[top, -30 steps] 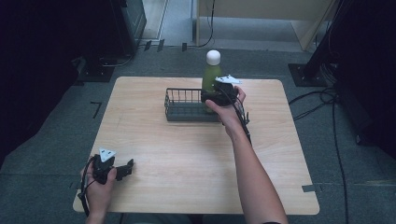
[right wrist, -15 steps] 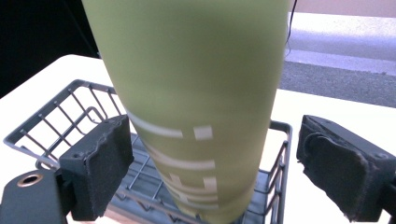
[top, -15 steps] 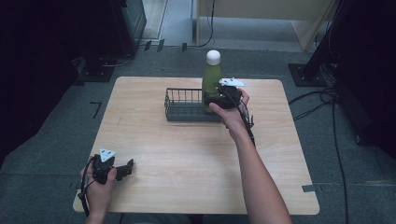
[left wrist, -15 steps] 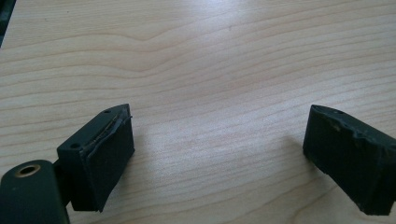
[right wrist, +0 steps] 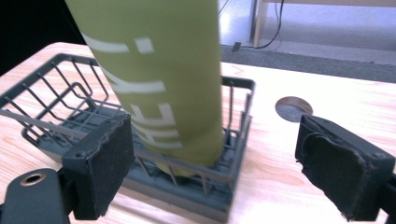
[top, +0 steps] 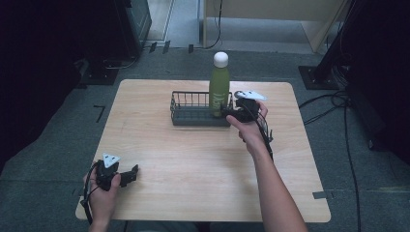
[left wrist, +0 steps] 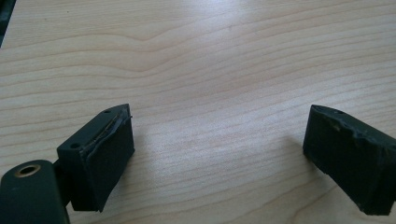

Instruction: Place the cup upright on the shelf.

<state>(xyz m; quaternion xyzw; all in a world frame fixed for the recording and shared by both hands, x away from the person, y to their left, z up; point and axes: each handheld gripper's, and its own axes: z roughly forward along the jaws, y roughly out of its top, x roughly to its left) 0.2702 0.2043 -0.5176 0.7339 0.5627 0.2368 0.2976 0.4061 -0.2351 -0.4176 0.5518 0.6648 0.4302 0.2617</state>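
The right gripper [top: 231, 112] has let go of the bottle [top: 219, 84]. A moment ago it sat right against the bottle; now it has pulled back a little toward the right edge of the table [top: 193, 159]. Its jaws are wide apart with nothing between them. In the right gripper view the bottle [right wrist: 159, 79] is just past the jaws, off to the left one. So the job of putting the bottle in the basket [top: 193, 107] looks done, and the hand seems free to move away.

The bottle stands in the right end of the basket, near the far edge of the table, about the middle of that edge. It stands straight up. Its long side runs up and down, with the white cap on top and the bottom down in the basket. The white letters run along its side.

The left gripper [top: 126, 176] rests near the near left corner of the table. Its jaws are wide apart too, and in the left gripper view bare wood lies between them. It holds nothing.
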